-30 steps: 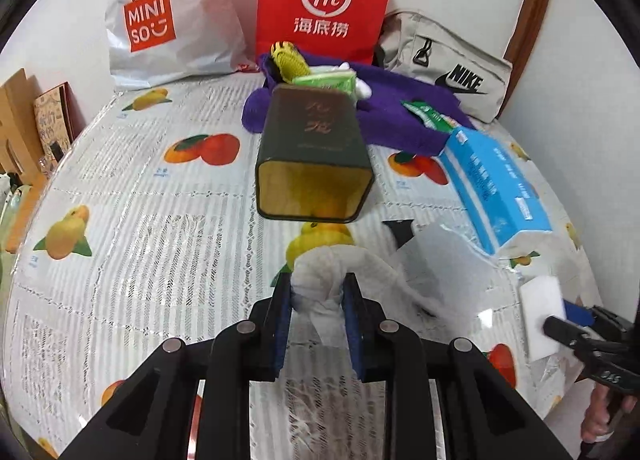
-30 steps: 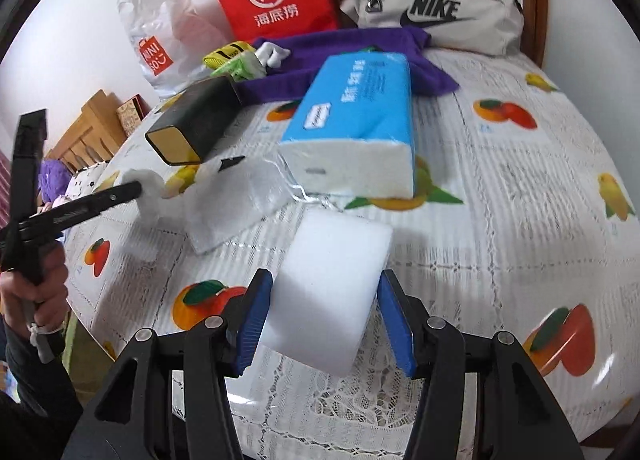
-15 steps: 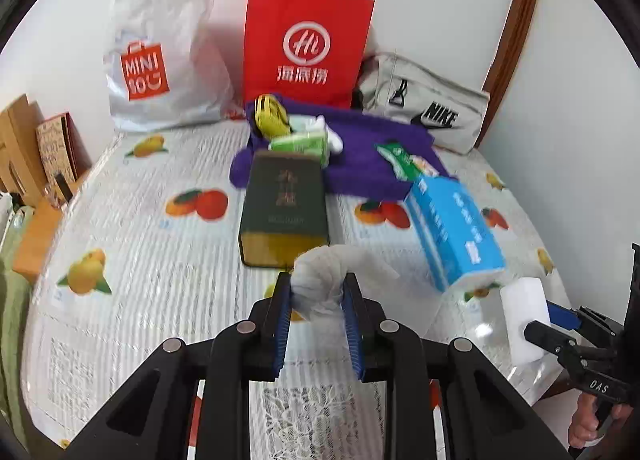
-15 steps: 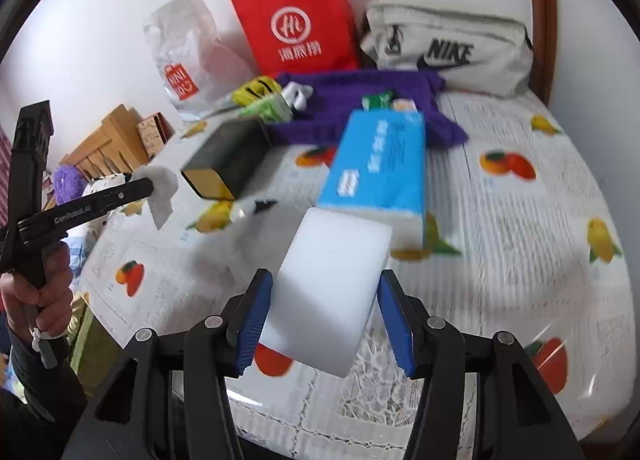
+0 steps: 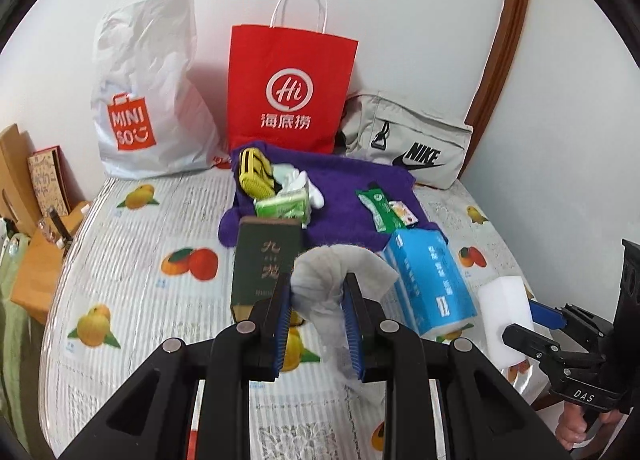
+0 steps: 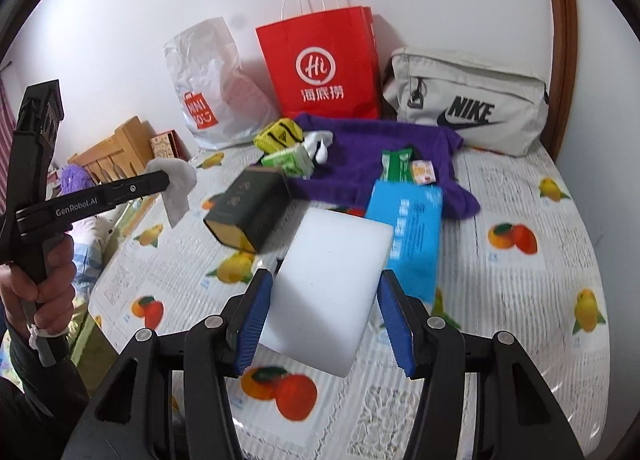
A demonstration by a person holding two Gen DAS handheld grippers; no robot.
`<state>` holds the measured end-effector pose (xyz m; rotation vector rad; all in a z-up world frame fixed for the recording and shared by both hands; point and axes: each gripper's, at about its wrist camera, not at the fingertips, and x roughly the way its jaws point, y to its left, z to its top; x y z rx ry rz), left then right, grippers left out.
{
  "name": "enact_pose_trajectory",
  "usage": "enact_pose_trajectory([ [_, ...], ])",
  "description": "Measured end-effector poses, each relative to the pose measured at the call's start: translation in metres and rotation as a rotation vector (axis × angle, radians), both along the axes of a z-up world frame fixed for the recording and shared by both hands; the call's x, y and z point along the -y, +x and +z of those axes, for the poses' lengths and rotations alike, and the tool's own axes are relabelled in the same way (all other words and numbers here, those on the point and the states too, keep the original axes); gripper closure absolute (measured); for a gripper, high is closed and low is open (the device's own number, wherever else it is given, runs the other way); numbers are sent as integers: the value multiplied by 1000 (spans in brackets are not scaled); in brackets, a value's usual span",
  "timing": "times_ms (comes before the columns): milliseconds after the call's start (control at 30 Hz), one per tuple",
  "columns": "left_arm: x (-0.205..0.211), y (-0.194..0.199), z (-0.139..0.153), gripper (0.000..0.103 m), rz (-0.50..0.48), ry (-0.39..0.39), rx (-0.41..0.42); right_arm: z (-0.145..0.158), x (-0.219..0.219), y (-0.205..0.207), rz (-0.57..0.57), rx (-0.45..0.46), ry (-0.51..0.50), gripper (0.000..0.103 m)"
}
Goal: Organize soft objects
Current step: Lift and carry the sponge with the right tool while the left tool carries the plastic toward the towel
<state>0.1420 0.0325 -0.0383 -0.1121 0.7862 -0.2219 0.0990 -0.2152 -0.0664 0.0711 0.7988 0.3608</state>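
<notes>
My left gripper is shut on a crumpled white tissue and holds it in the air above the table; the same gripper and the tissue show at the left of the right wrist view. A white foam sponge block is clamped between the blue pads of my right gripper, also raised off the table; in the left wrist view the sponge sits at the right. Further back a purple towel lies spread with small packets on it.
A dark green tin box and a blue tissue pack lie mid-table on the fruit-print cloth. Against the wall stand a white Miniso bag, a red paper bag and a grey Nike pouch. Wooden racks are at left.
Both grippers have risen off the table with their loads, the tissue and the sponge. The table objects now look smaller and farther below.
</notes>
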Motion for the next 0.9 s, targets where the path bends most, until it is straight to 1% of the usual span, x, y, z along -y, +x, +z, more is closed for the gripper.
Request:
enact_pose_trajectory([
  [133,1,13,7,79,-11,-8,10,9,-4,13,5,13,-3,49],
  [333,4,31,9,79,-11,0,9,15,-3,36,9,18,-1,49],
  [567,4,52,-2,79,-3,-14,-27,14,6,62,-7,18,1,49],
  [900,-1,75,-20,79,5,-38,-72,3,20,106,-31,2,-7,49],
])
